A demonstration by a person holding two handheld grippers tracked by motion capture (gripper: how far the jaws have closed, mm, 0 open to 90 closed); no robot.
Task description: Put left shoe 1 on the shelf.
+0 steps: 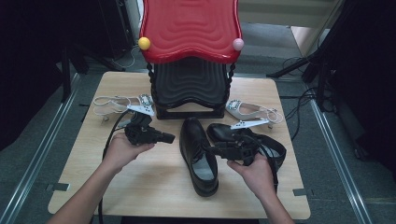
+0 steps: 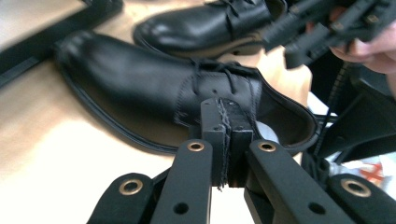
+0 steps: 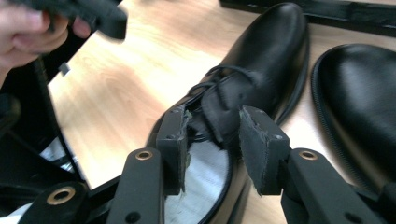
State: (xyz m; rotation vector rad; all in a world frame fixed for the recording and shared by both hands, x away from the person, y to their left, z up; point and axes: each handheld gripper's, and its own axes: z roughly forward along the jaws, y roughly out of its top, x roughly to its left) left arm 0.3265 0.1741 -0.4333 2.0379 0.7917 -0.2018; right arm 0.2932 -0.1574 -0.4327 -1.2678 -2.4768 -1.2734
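Two black lace-up shoes lie on the wooden table [image 1: 154, 186], one in the middle [image 1: 198, 158] and one to its right [image 1: 266, 142]. My left gripper [image 1: 170, 138] hovers just left of the middle shoe, level with its laces. In the left gripper view its jaws [image 2: 225, 135] are shut, pad against pad, in front of the laces [image 2: 219, 74]. I cannot tell whether a lace is caught in the seam. My right gripper [image 1: 210, 150] hangs over the middle shoe's opening. It is open [image 3: 215, 140], its pads either side of the tongue [image 3: 224, 107] without pressing it.
A red stool [image 1: 189, 28] stacked on a black one [image 1: 189, 84] stands at the table's back centre. White sandals lie at the back left [image 1: 116, 105] and back right [image 1: 252, 112]. Cables trail off both sides, and bare wood runs along the front.
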